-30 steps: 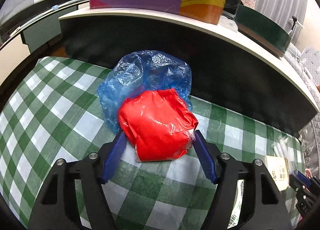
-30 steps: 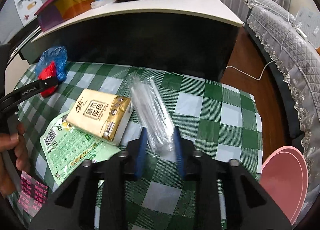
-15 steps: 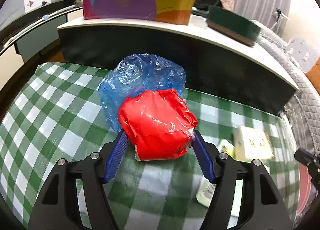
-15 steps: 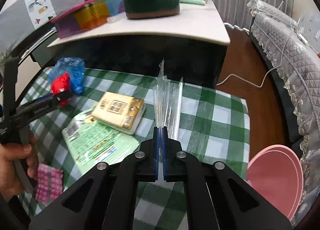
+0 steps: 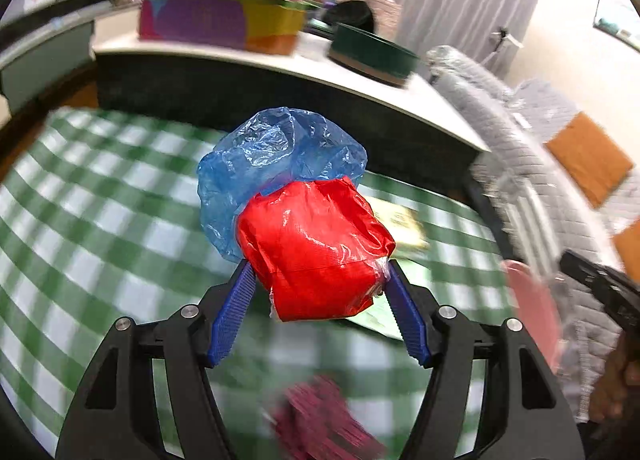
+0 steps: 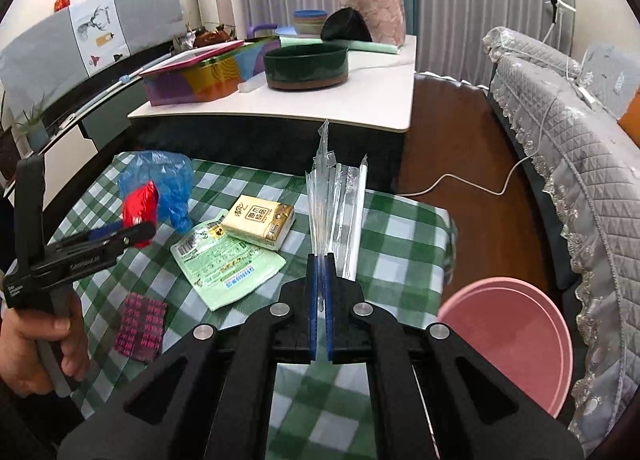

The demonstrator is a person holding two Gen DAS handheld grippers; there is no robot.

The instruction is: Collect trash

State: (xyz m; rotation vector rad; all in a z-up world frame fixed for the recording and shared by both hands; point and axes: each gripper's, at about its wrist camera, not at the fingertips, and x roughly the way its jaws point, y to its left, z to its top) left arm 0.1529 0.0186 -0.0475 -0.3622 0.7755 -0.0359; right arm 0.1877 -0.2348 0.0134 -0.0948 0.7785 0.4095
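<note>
Two loads at once: my left fingers point(image 5: 318, 292) pinch a red wrapper bundle point(image 5: 316, 248) by its sides, a crumpled blue plastic bag point(image 5: 272, 164) bulging just beyond their tips, both lifted off the checked surface point(image 5: 100, 220). My right fingers point(image 6: 319, 272) are pressed together on a clear plastic sleeve point(image 6: 328, 200) that stands up past their tips. A pink bin point(image 6: 516, 336) sits low to their right.

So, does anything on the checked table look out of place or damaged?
Nothing looks damaged. Loose litter remains on the cloth: a flattened green packet under a tissue pack, and a pink wrapper.
</note>
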